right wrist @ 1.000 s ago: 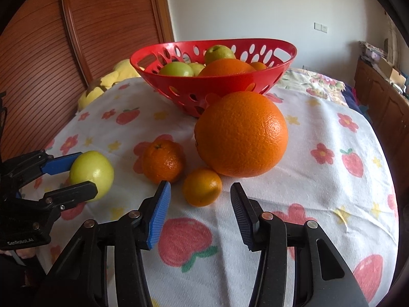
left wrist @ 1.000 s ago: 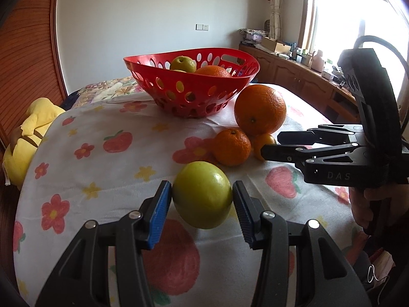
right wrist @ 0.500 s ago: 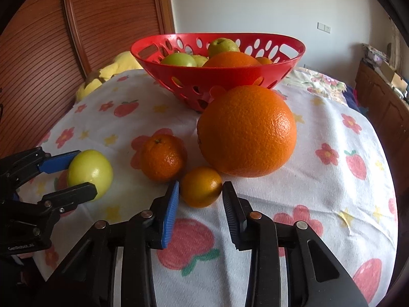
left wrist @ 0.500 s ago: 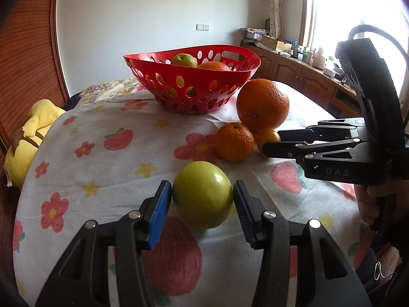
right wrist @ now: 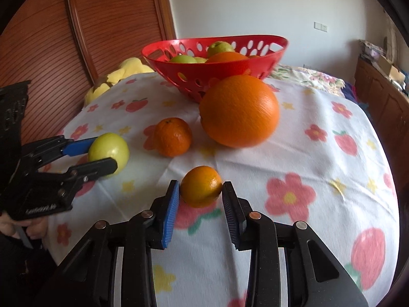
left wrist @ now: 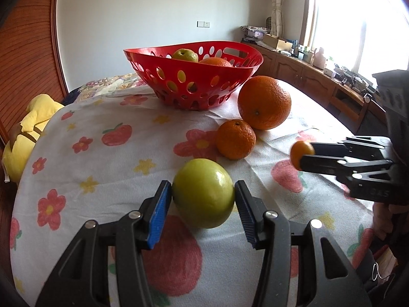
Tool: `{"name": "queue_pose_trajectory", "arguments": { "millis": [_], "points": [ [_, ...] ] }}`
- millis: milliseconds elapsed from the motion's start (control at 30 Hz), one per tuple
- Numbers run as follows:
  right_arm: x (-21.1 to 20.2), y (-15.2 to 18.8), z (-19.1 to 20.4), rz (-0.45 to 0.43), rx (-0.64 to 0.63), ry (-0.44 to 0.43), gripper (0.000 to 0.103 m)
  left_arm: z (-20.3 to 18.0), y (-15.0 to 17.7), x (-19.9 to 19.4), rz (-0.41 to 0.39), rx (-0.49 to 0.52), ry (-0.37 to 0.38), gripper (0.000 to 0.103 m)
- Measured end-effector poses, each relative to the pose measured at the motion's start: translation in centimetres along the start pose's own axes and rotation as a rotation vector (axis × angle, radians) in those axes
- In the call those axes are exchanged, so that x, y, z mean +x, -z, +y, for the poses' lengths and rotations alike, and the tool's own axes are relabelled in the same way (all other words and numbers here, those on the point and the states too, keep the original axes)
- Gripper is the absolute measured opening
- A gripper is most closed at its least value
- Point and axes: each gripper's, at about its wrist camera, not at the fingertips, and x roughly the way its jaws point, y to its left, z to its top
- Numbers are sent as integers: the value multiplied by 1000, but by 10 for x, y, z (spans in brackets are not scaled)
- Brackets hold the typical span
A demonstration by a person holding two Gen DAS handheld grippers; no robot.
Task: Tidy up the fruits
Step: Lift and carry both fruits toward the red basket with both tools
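My left gripper (left wrist: 203,199) is shut on a green apple (left wrist: 203,192) just above the flowered tablecloth (left wrist: 102,168); it also shows in the right wrist view (right wrist: 108,151). My right gripper (right wrist: 200,195) is shut on a small orange (right wrist: 201,186) and holds it lifted off the cloth; it shows in the left wrist view (left wrist: 301,154) too. A medium tangerine (left wrist: 235,139) and a big orange (left wrist: 264,102) lie on the cloth in front of a red perforated basket (left wrist: 194,89) that holds apples and an orange.
A yellow plush toy (left wrist: 24,133) lies at the table's left edge. Wooden sliding doors (right wrist: 76,38) stand behind it. A low wooden cabinet (left wrist: 319,81) with clutter runs under the window at the right.
My right gripper closed on the small orange and lifted it back from the big orange. My left gripper closed on the green apple and lifted it slightly.
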Motion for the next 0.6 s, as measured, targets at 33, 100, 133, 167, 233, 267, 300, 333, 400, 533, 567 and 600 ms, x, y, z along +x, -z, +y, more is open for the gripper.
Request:
{"name": "queue_pose_trajectory", "arguments": {
  "millis": [33,100,133,167,233,267,300,333,400,533,567,600],
  "points": [
    [-3,2,-1,-3,7,-2,34,0,0,0,0,0,1,51],
    [-9,7,-4,-11,21,-4,34,0,0,0,0,0,0,51],
    [-11,8,-5,-14,26,-3,34,0,0,1,1,1,0,51],
    [-13,11,-6,-17,30,-1,34,0,0,1,2,2,0,51],
    [-15,14,-7,-20,34,5,34,1,0,2,4,4,0,51],
    [-16,16,-8,-19,36,6,34,1,0,2,5,4,0,52],
    [-16,17,-9,-19,39,8,34,1,0,2,6,4,1,52],
    [-15,18,-9,-19,41,10,34,1,0,3,8,4,2,52],
    [-15,20,-10,-17,42,11,34,1,0,3,11,3,3,53],
    [-14,22,-11,-18,45,6,34,0,1,2,5,11,4,50],
    [-13,22,-11,-19,45,6,34,0,0,2,5,12,5,49],
    [-13,22,-11,-19,45,7,34,0,0,2,4,11,6,49]
  ]
}}
